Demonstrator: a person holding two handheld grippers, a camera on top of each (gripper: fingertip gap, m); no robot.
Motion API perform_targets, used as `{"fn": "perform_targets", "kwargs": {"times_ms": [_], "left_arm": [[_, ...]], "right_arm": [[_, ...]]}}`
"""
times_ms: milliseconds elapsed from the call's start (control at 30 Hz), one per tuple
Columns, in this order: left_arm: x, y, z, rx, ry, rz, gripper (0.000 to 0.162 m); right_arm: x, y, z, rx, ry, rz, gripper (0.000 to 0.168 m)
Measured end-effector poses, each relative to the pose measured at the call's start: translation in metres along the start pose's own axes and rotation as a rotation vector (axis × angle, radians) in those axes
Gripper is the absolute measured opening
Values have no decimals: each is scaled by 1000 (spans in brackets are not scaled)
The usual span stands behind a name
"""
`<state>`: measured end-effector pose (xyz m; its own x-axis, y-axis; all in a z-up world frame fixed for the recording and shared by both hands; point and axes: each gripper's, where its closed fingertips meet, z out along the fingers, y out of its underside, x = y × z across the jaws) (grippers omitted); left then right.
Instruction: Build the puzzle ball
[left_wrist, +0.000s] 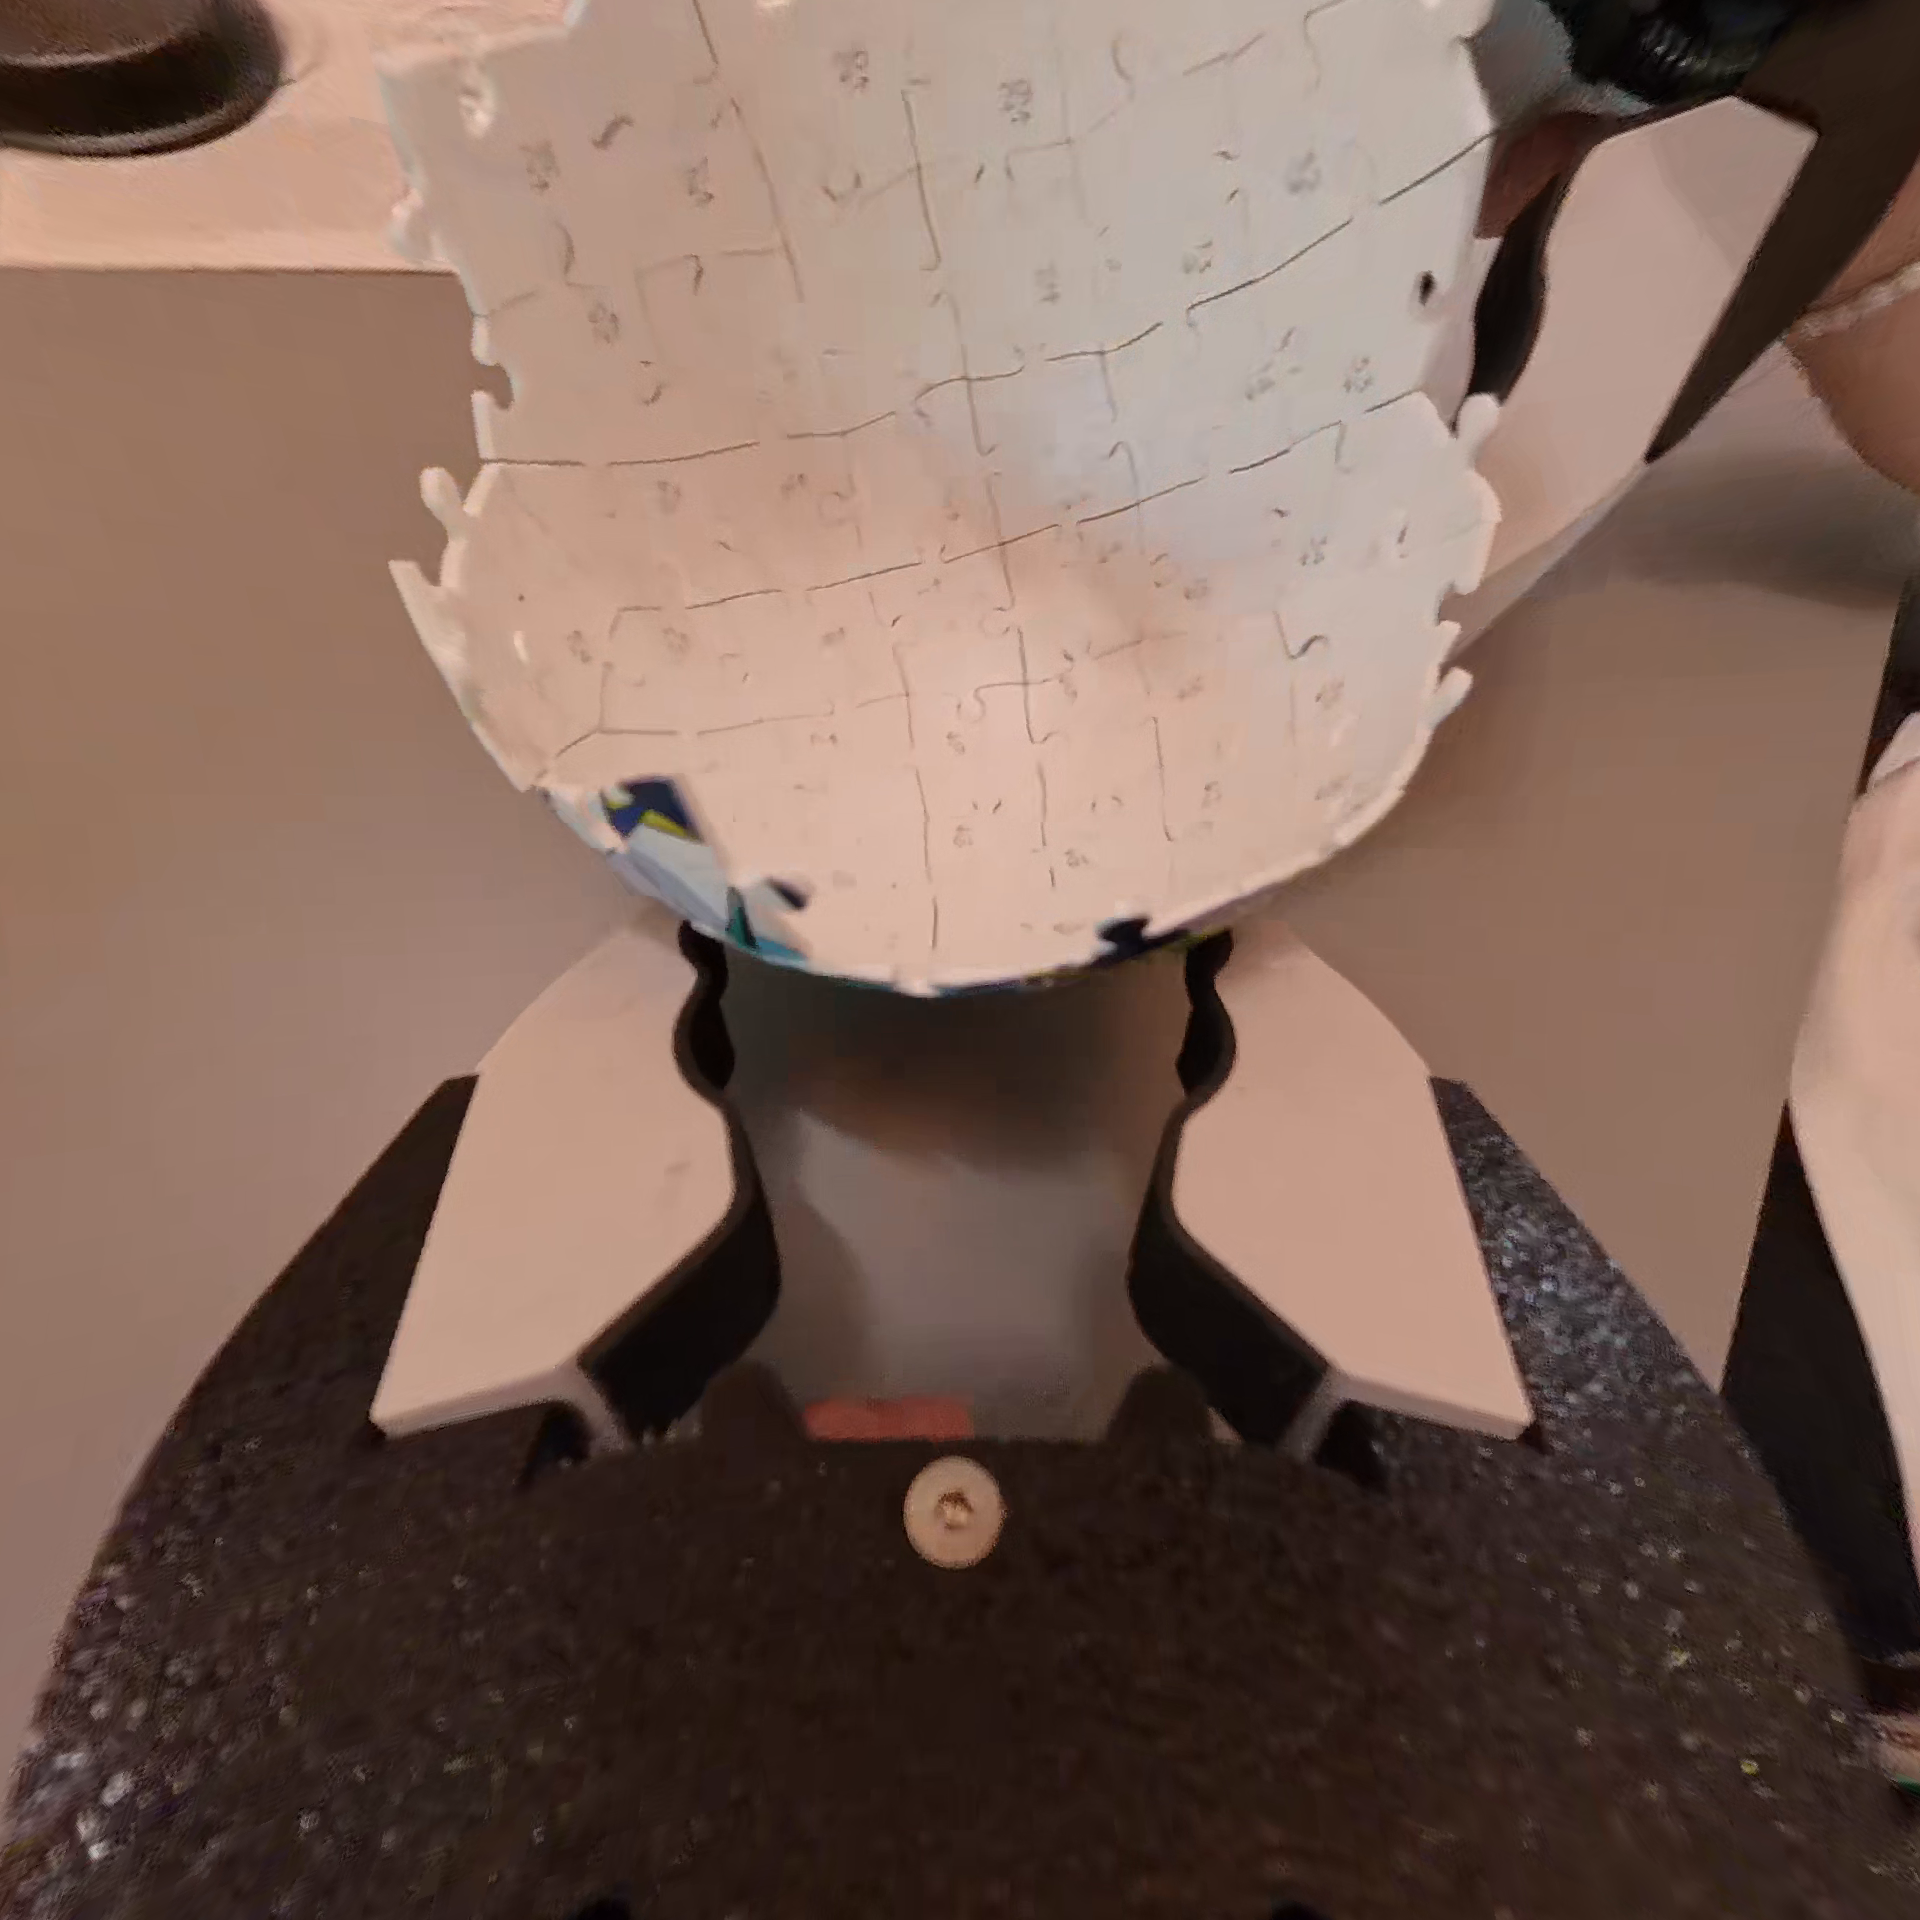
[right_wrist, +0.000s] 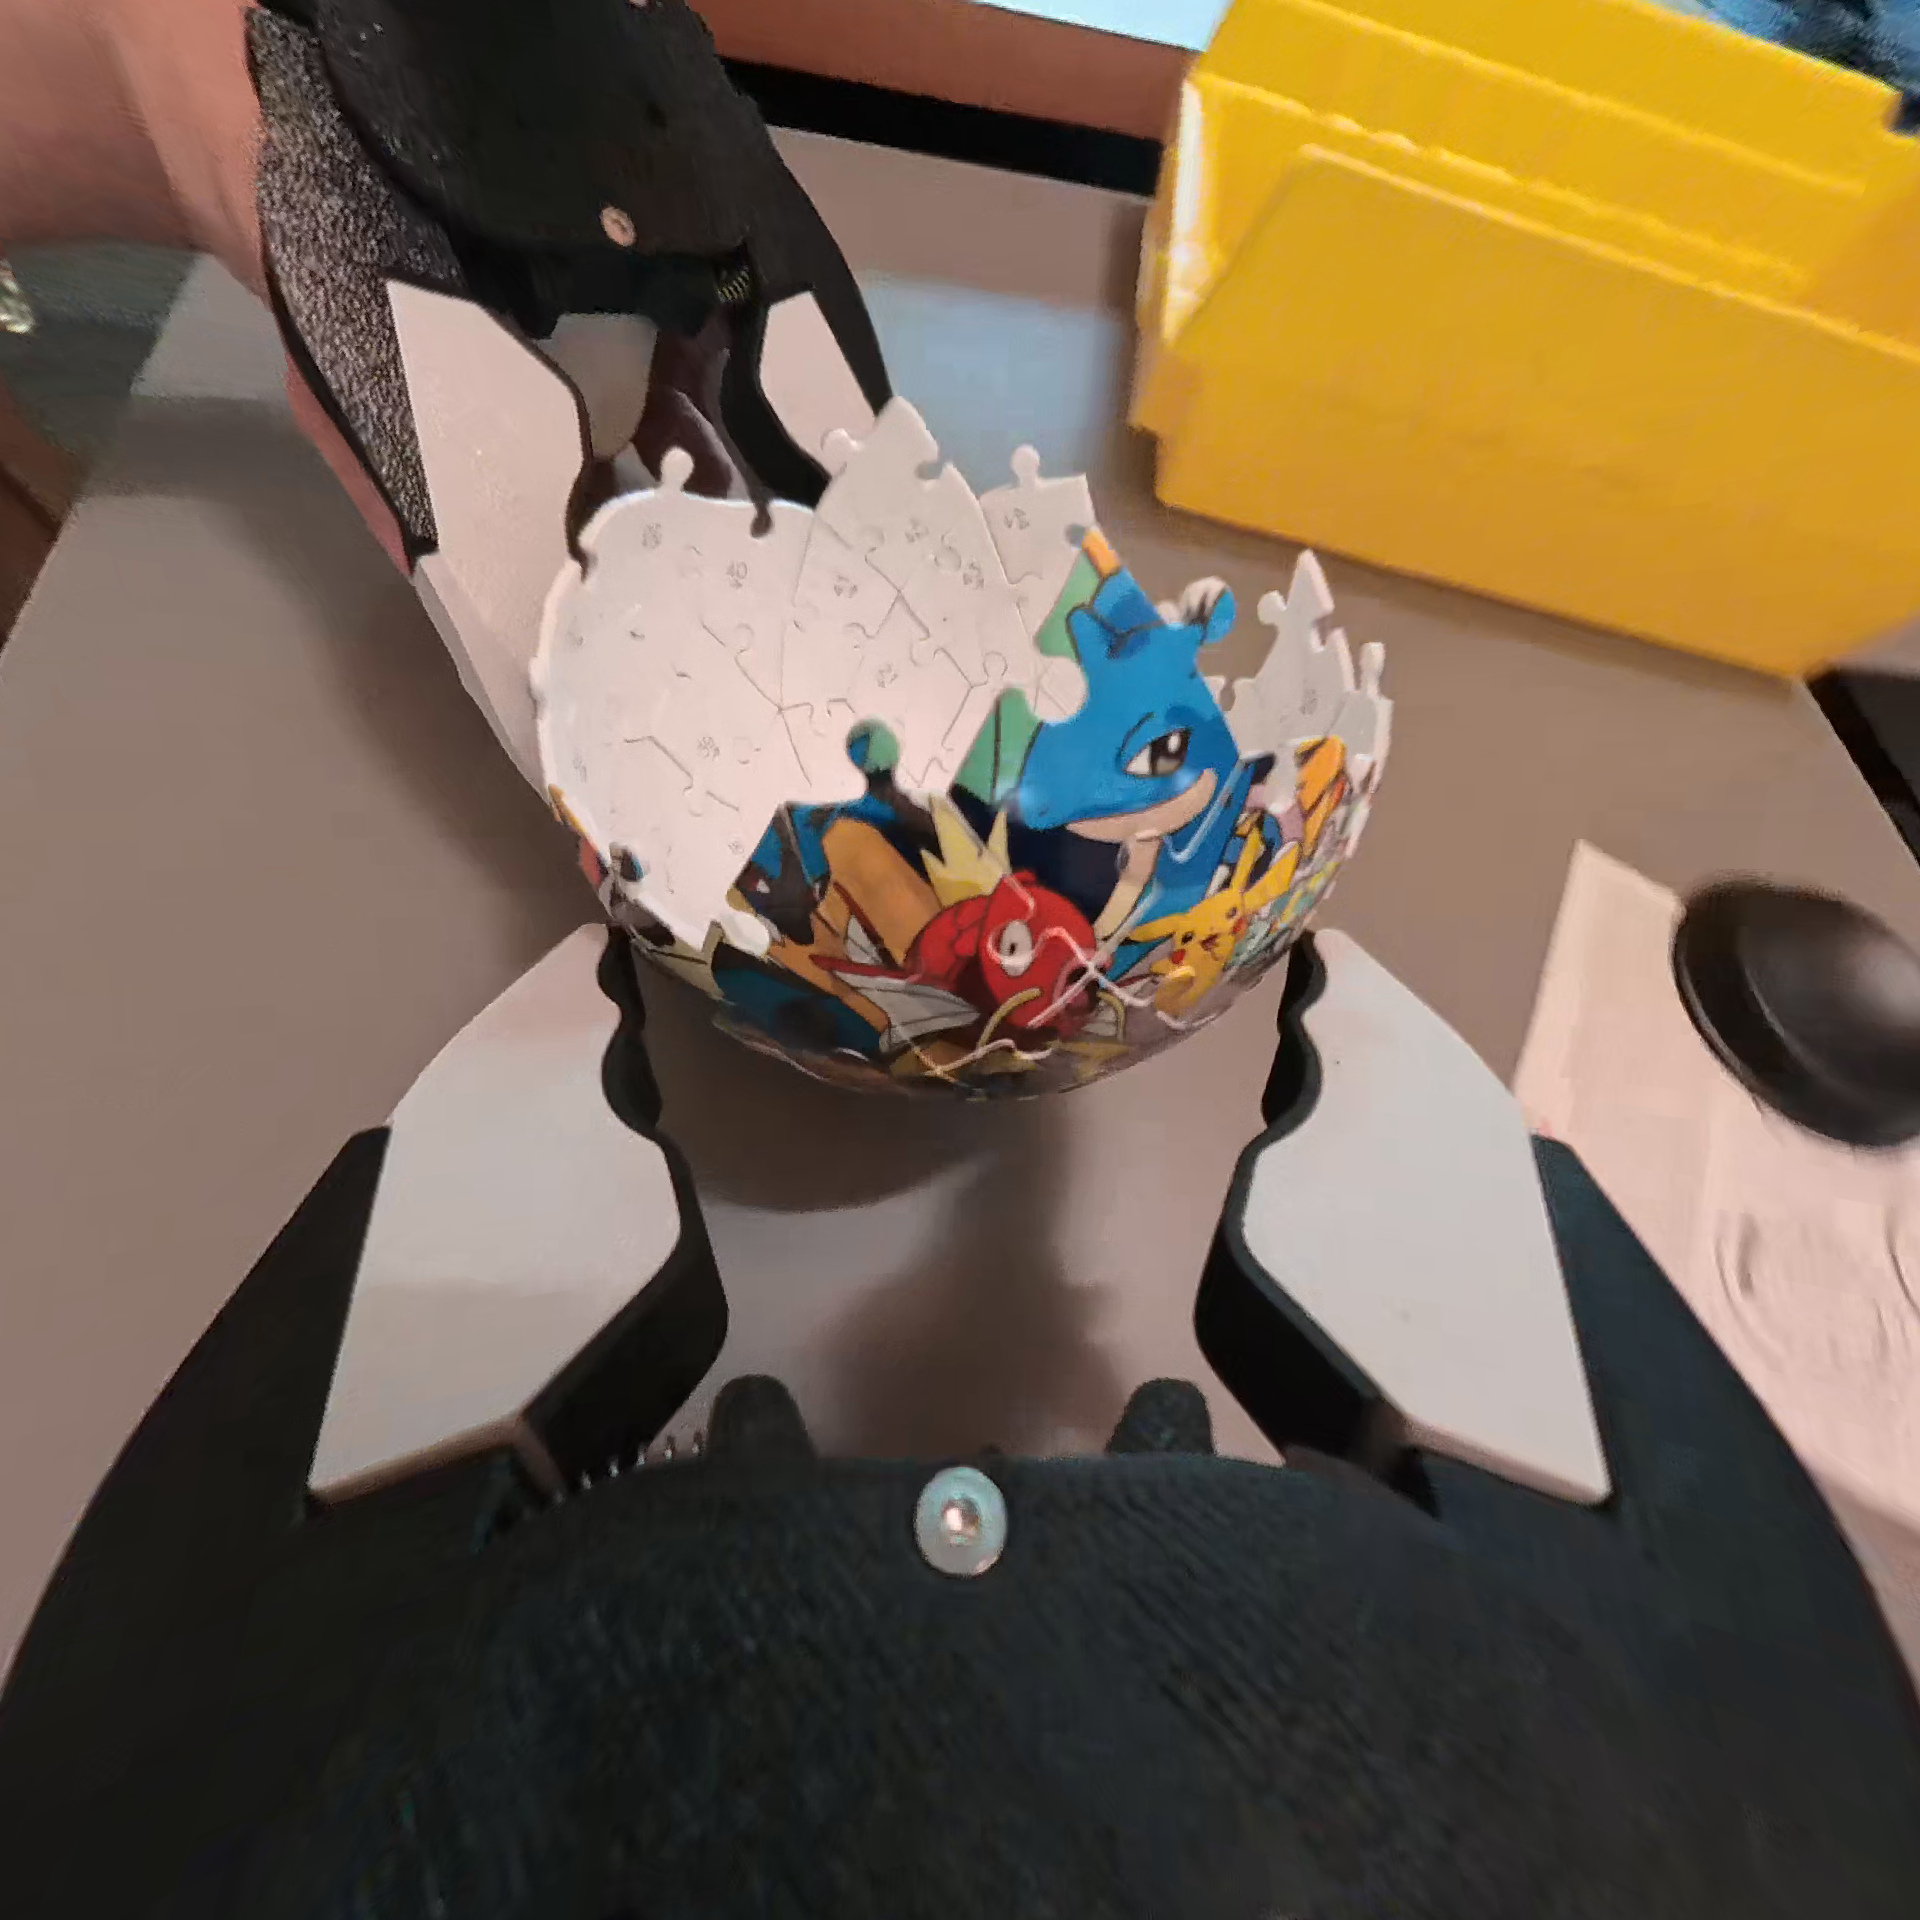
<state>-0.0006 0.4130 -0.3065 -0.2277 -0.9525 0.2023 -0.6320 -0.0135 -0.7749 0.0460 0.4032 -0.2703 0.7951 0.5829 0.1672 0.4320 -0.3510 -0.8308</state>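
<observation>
Half-built puzzle ball shell at frame centre, a gripper on each side of it.

My right gripper is spread wide, fingertips flanking the shell's lower printed curve; I can't tell if they touch. The left gripper reaches down from upper left, fingertips at the jagged white rim, apparently gripping it. Bare grey table lies left; yellow bin upper right, black disc at right edge.
</observation>
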Motion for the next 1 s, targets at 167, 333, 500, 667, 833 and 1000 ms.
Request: {"fn": "perform_targets", "kwargs": {"times_ms": [167,333,500,667,833,1000], "left_arm": [[25,-18,47,-108,35,170,85],[45,-30,79,-151,32,262,86],[50,-31,86,-164,-13,258,85],[49,-34,84,-142,-71,231,87],[47,-43,74,-79,-124,215,86],[45,-50,56,-17,-187,209,86]], "right_arm": [[-1,41,-51,-54,190,67,116],[-2,67,-85,-33,299,71,118],[-3,79,-94,-22,355,38,119],[-2,78,-99,27,392,31,116],[-1,76,-107,47,395,5,115],[-8,73,-117,68,353,-3,115]]}}
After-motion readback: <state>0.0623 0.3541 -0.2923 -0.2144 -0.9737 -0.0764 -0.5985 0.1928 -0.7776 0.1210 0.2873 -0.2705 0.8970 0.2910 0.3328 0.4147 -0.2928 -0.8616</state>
